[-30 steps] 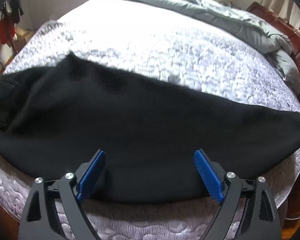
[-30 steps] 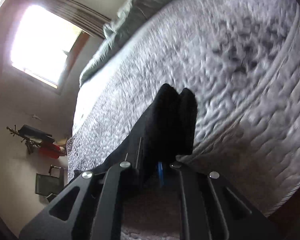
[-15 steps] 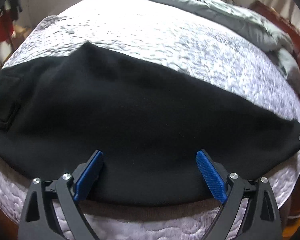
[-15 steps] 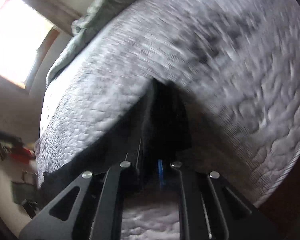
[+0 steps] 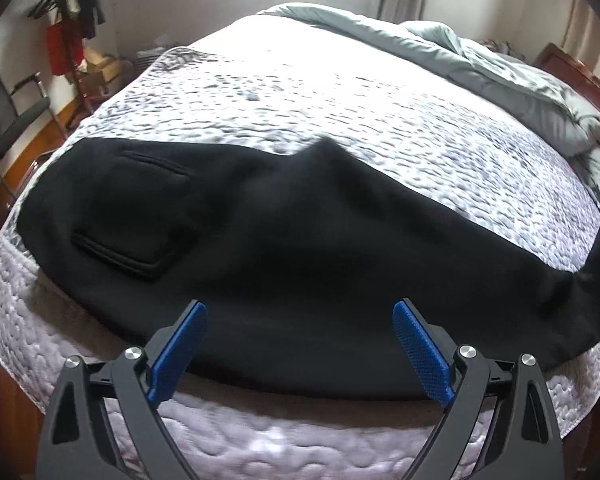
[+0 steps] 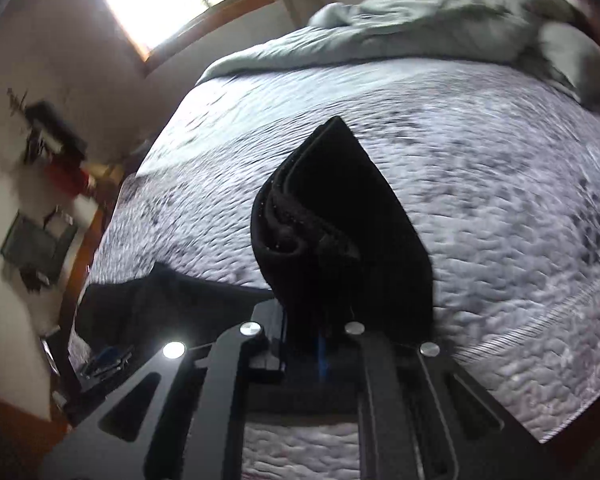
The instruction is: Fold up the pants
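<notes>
Black pants [image 5: 300, 248] lie spread across a quilted mattress [image 5: 340, 100], back pocket showing ahead-left of the left gripper [image 5: 300, 344], whose blue-padded jaws gape wide over the near edge. The right gripper [image 6: 320, 344] clenches the bunched leg ends, raised straight ahead of it.

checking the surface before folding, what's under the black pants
The black pants lie on a quilted mattress; anything beneath them is hidden. The right tongs lift the leg end.
</notes>
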The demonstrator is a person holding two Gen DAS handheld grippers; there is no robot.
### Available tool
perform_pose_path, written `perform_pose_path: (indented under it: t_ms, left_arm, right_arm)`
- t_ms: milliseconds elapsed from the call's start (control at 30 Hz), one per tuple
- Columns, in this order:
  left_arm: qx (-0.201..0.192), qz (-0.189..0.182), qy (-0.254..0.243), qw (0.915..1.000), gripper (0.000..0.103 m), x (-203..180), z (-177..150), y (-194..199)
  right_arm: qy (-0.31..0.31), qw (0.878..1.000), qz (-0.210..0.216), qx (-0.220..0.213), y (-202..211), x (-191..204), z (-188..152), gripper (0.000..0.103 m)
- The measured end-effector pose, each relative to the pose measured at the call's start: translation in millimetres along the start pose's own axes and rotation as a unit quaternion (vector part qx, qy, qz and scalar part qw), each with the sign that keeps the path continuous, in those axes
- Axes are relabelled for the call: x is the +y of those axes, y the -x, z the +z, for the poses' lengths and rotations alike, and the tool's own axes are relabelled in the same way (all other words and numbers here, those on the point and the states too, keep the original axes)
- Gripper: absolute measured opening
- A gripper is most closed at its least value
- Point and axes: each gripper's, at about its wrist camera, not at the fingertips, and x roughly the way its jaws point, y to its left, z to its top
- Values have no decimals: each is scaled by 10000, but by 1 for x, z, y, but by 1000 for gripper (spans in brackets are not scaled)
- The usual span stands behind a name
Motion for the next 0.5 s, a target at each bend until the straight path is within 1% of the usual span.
perform_pose_path:
  t_ms: [67,233,367,500]
  left_arm:
    - [15,36,141,9999,95,15,3,0]
    - [8,-32,562,9984,95,53,9,4]
    - [31,-115,857,9963,95,77,9,8]
    - [52,-222,1048,9942,95,88,5,11]
  right_arm:
    - [216,9997,61,130,-14,31,-1,9]
    - [749,9961,246,385,-42,97,-10,9]
    - [1307,9880,372,730,-76,153,-28,9]
    - [1737,9782,234,1118,-117,188,-52,9]
